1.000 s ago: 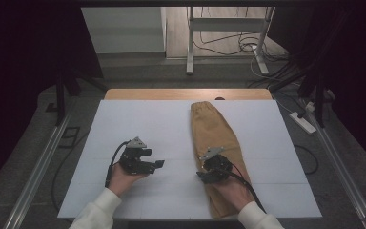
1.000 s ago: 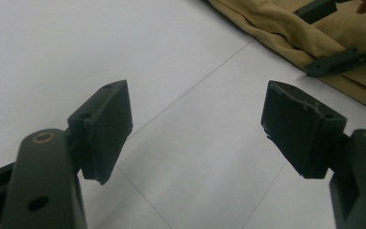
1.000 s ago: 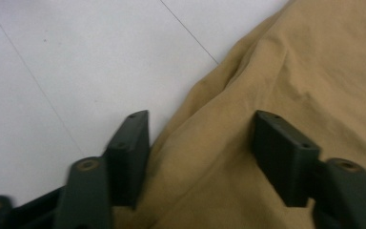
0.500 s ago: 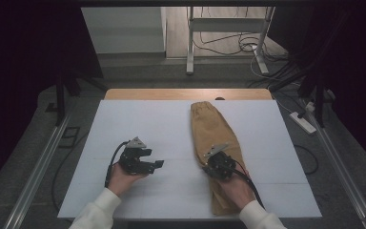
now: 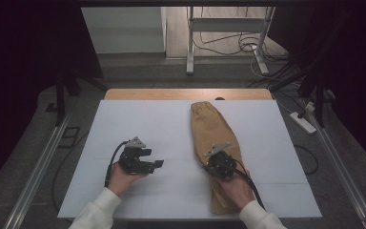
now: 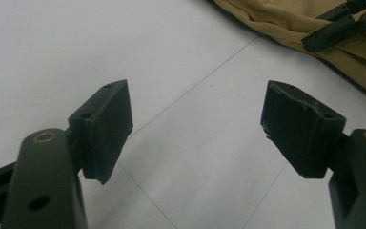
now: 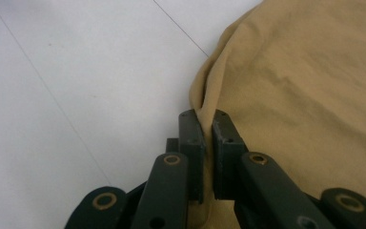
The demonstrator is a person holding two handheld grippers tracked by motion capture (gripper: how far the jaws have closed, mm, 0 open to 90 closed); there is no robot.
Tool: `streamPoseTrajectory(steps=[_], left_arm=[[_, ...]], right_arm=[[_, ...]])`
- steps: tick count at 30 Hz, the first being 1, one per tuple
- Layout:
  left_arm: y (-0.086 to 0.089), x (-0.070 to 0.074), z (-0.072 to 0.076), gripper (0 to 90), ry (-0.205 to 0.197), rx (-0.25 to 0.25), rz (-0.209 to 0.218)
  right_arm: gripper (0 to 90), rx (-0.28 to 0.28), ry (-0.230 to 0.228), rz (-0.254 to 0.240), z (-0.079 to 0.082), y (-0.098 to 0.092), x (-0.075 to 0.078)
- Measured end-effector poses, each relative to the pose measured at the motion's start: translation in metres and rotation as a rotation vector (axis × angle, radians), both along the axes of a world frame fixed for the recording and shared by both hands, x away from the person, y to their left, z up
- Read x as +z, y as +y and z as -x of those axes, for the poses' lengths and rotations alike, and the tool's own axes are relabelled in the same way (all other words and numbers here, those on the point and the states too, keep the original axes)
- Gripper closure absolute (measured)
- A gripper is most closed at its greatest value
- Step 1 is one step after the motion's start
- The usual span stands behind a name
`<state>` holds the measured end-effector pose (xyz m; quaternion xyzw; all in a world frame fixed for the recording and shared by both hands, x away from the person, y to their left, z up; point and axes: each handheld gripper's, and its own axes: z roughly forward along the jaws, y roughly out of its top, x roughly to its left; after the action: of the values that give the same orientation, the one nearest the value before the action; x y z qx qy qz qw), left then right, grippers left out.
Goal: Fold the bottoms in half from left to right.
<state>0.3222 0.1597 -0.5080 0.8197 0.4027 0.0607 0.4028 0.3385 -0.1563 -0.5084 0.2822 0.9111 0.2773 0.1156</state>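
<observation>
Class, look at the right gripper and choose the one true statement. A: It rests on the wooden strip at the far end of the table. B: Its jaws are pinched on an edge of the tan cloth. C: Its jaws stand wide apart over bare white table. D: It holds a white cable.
B: in the right gripper view the right gripper has both pads pressed together on a fold at the edge of the tan cloth.

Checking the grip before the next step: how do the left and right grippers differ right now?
The left gripper stands open with nothing between its jaws; the right gripper has just closed, pinching the tan cloth at its edge. The left hovers over bare white table; the right sits on the cloth. Both have black jaws.
</observation>
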Motion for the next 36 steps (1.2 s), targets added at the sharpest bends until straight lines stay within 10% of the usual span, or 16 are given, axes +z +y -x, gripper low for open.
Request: streamPoseTrajectory(steps=[36], left_arm=[[0.007,0.001,-0.001,25.2,0.004,0.01,0.012]], right_arm=[[85.0,0.154,0.003,-0.074,0.012,0.049,0.001]])
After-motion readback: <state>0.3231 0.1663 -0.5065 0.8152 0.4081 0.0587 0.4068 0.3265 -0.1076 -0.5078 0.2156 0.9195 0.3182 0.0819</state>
